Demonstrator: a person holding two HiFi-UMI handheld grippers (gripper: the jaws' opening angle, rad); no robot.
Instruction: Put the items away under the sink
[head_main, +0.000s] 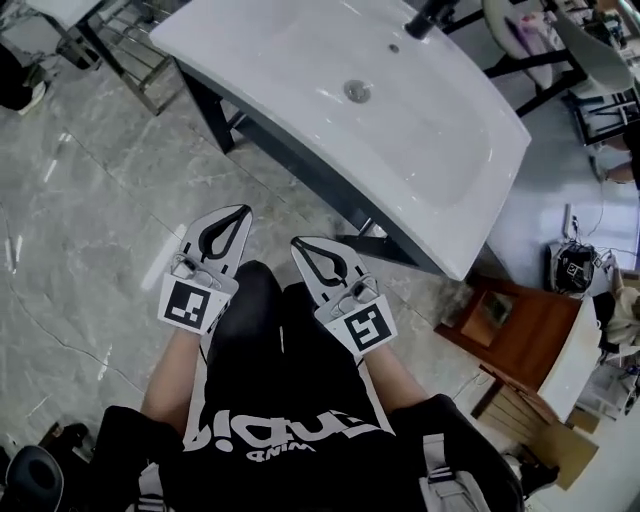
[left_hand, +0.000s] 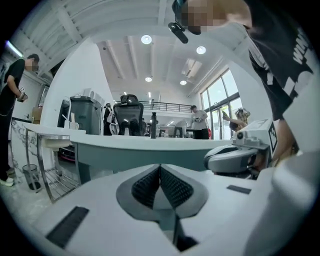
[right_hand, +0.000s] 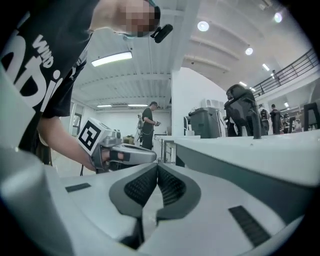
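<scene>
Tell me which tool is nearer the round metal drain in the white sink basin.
Right. The right tool is in front of the round metal drain, just short of the white basin; the left tool is farther off to the left.

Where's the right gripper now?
Head view, just right of centre: the right gripper, jaws shut, is beside the left gripper, tips pointing toward the front edge of the white sink.
</scene>
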